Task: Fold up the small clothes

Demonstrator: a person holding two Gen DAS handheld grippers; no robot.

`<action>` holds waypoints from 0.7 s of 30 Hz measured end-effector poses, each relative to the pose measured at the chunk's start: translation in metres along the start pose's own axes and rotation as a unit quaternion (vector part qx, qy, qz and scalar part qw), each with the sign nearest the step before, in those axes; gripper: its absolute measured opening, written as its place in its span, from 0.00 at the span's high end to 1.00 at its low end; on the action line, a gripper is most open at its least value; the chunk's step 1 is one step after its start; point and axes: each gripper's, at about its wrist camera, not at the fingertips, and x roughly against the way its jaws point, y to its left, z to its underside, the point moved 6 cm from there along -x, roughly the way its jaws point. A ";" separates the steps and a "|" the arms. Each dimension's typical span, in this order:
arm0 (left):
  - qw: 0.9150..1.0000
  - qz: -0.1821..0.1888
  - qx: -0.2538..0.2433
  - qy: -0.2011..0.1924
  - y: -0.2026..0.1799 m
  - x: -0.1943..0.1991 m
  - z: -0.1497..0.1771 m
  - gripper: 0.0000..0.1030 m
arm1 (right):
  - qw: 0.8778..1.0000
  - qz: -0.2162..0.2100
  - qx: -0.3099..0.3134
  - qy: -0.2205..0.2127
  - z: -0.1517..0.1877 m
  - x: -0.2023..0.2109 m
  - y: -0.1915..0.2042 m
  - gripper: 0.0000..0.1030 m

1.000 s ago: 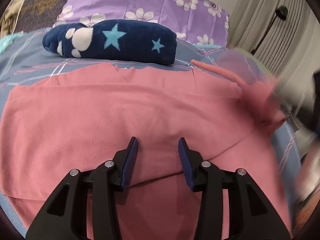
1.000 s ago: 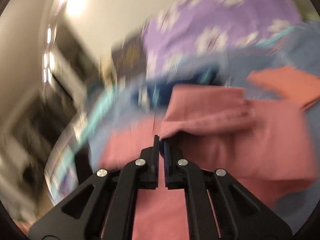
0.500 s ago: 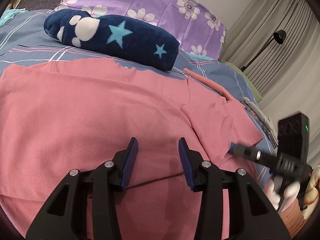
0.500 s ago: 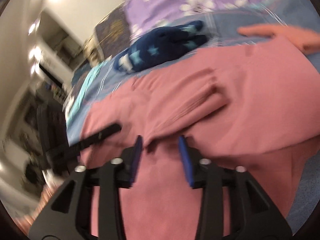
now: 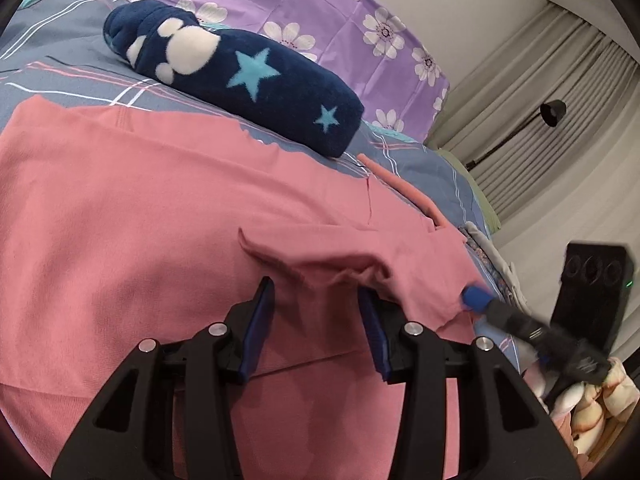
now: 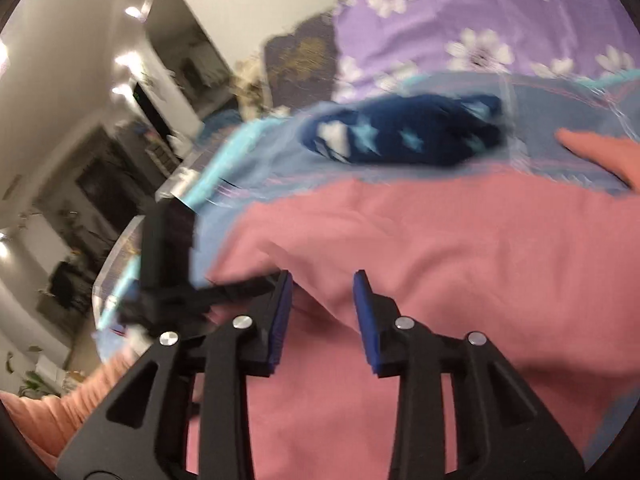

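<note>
A pink T-shirt [image 5: 140, 208] lies spread on the bed, its right sleeve [image 5: 340, 252] folded inward into a rumpled flap. My left gripper [image 5: 314, 286] hovers open over the shirt's lower part, with the flap's edge just past its fingertips. At the shirt's right edge in the left wrist view is my right gripper [image 5: 476, 298]. In the blurred right wrist view the right gripper [image 6: 323, 276] has its jaws apart and closing, with a soft ridge of the pink T-shirt [image 6: 440, 248] between them and no pad pressing on it. The left gripper [image 6: 240, 292] shows as a dark blur beside it.
A rolled navy blanket [image 5: 248, 76] with stars lies beyond the shirt's collar, a purple flowered pillow [image 5: 320, 12] behind it. A salmon garment [image 5: 404, 192] sits at the far right of the striped blue bedsheet [image 5: 60, 76]. Curtains and a black lamp [image 5: 552, 112] stand past the bed's right side.
The right gripper carried the sleeve inward, opened and let it drop onto the shirt, then drew back to the shirt's edge. The left gripper shifted slightly and rolled, still open.
</note>
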 end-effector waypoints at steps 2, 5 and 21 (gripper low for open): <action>1.000 0.013 0.004 0.004 -0.003 0.002 0.000 0.51 | 1.000 0.027 0.004 0.008 0.020 0.005 -0.012 0.67; 0.999 0.049 0.020 0.014 -0.008 0.008 0.001 0.47 | 0.999 0.042 0.001 0.016 0.038 -0.003 -0.025 0.62; 0.999 -0.040 -0.003 0.016 -0.028 -0.011 -0.024 0.98 | 0.998 0.017 -0.055 0.013 0.048 -0.003 -0.042 0.62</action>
